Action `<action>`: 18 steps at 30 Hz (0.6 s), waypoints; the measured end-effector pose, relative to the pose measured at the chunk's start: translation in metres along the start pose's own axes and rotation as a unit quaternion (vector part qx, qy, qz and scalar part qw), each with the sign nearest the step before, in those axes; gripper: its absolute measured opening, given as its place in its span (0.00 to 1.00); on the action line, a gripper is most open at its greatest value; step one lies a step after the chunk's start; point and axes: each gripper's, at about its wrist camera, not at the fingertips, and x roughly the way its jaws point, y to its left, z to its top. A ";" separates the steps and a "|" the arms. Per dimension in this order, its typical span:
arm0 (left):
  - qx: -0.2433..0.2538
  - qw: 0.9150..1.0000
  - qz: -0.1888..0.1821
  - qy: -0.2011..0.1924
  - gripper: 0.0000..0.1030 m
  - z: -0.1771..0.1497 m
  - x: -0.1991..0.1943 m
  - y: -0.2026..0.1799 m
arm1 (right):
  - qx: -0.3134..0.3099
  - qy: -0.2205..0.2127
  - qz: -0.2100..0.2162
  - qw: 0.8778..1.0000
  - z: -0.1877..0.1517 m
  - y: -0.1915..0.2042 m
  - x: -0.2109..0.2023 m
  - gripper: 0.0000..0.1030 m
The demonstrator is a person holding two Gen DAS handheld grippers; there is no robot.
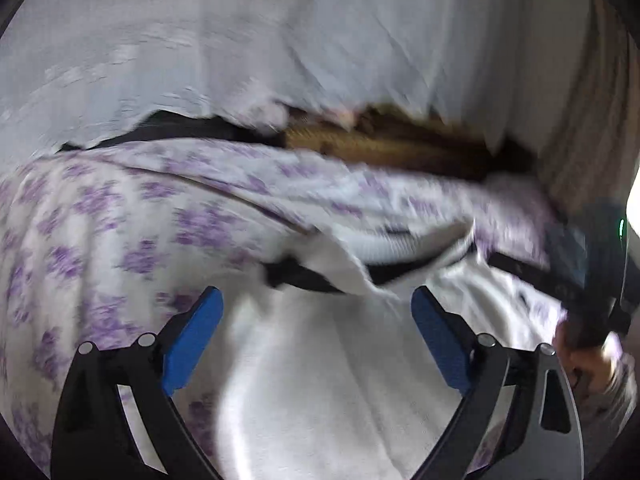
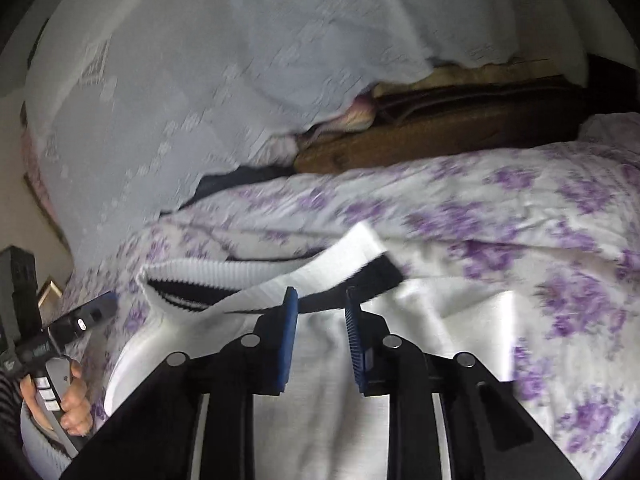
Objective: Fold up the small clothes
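A small white garment (image 1: 320,380) with a ribbed white collar and black trim lies on a bedsheet with purple flowers (image 1: 100,220). My left gripper (image 1: 317,304) is open above the white cloth, just short of the black trim (image 1: 304,278). In the right wrist view the garment (image 2: 320,360) lies under my right gripper (image 2: 321,300), near its ribbed collar (image 2: 240,270). The right jaws stand narrowly apart at the black trim (image 2: 372,274), and nothing shows between them. The image is blurred.
A pale blue-white cloth (image 1: 280,40) hangs behind the bed, with a brown wooden edge (image 1: 400,144) under it. The left gripper and the hand holding it (image 2: 60,380) show at the left of the right wrist view. The flowered sheet (image 2: 520,220) spreads right.
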 end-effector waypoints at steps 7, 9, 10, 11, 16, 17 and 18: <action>-0.128 0.979 0.106 0.115 0.95 -0.001 0.098 0.034 | 0.119 0.053 -0.016 0.991 0.004 -0.049 0.066 0.09; -0.150 0.980 0.084 0.097 0.95 -0.007 0.096 0.041 | 0.145 0.044 0.005 0.988 0.000 -0.059 0.063 0.03; -0.140 0.982 0.091 0.085 0.95 -0.007 0.091 0.037 | 0.143 0.033 0.010 0.989 -0.001 -0.057 0.057 0.05; -0.127 0.984 0.101 0.071 0.95 -0.007 0.085 0.032 | 0.134 0.023 0.001 0.991 -0.001 -0.052 0.051 0.06; -0.086 0.986 0.146 -0.004 0.95 0.003 0.058 0.016 | 0.063 -0.004 -0.010 0.998 0.003 -0.011 0.036 0.28; -0.093 0.981 0.171 -0.001 0.96 0.007 0.059 0.023 | 0.053 -0.006 -0.022 0.998 0.003 -0.006 0.038 0.31; -0.116 0.976 0.185 0.017 0.96 0.010 0.068 0.039 | 0.048 -0.006 -0.034 0.998 0.005 -0.007 0.039 0.35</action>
